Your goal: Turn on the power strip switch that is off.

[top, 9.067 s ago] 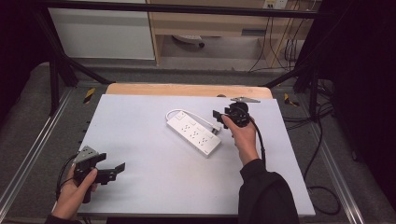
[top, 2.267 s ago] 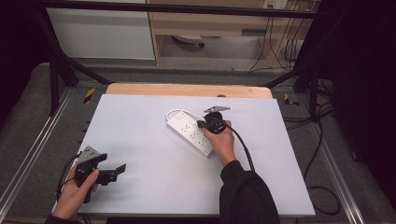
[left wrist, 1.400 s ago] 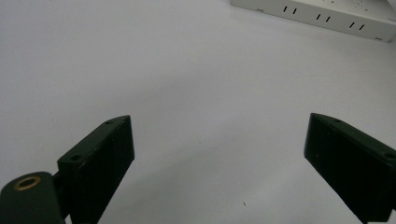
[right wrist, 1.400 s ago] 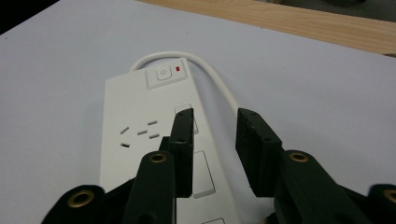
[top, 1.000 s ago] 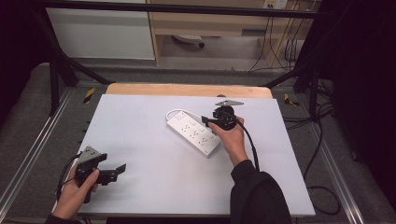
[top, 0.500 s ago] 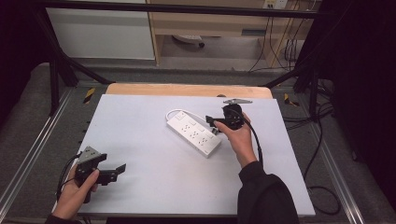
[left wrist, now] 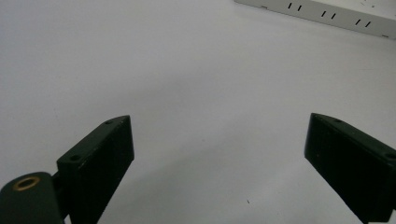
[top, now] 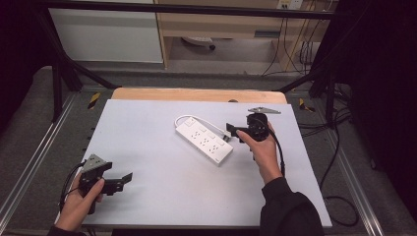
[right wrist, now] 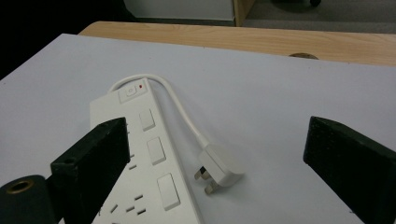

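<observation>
One big matte white table took up most of the shot, smooth and plain, with a bare wood strip along its far edge. Near the middle sat the power strip, a long white plastic block lying flat and diagonal, sockets and rocker switches facing up, so it looked laid out ready to be worked on. Its short rubbery cord looped round from the switch end, and the chunky three-pin plug lay on its side on the table, just beside the strip.

The right gripper hovered at the strip's right side with its jaws spread wide and nothing between them; my guess was it was lined up on the plug. The left gripper was parked at the near left corner, well apart from everything, also wide open and empty over bare table, probably just waiting its turn.
</observation>
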`<state>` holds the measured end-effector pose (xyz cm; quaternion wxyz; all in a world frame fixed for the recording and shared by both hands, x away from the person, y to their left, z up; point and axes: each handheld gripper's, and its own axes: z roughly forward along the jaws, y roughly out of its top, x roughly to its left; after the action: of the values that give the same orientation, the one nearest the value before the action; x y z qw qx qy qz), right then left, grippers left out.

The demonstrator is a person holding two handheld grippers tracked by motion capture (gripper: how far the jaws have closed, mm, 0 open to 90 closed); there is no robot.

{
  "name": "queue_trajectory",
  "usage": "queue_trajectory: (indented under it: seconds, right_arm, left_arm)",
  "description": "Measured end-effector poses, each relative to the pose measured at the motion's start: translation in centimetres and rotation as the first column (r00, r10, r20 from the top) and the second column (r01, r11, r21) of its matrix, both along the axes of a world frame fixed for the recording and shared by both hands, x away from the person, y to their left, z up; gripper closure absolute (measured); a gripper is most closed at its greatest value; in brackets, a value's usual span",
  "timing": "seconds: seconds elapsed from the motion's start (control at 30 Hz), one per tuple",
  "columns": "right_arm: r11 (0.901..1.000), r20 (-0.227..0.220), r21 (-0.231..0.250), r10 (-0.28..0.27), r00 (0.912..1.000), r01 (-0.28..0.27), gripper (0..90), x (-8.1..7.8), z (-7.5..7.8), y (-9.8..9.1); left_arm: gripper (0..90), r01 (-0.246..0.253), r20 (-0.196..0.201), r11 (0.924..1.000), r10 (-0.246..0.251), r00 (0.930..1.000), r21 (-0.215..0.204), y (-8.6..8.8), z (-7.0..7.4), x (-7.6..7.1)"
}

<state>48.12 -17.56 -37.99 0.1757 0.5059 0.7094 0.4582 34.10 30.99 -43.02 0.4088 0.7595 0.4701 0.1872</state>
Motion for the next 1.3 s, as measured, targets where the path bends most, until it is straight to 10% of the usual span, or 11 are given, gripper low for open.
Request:
queue_trajectory:
  seconds: [1.3]
  right_arm:
    - [0.9930, 0.083, -0.042, -0.107, 0.9907, 0.111, 4.4, -8.8, -3.7, -8.1]
  left_arm:
    - [8.2, -0.004, -0.003, 1.0000, 0.004, 1.0000, 0.001, 0.1, -0.1, 0.1]
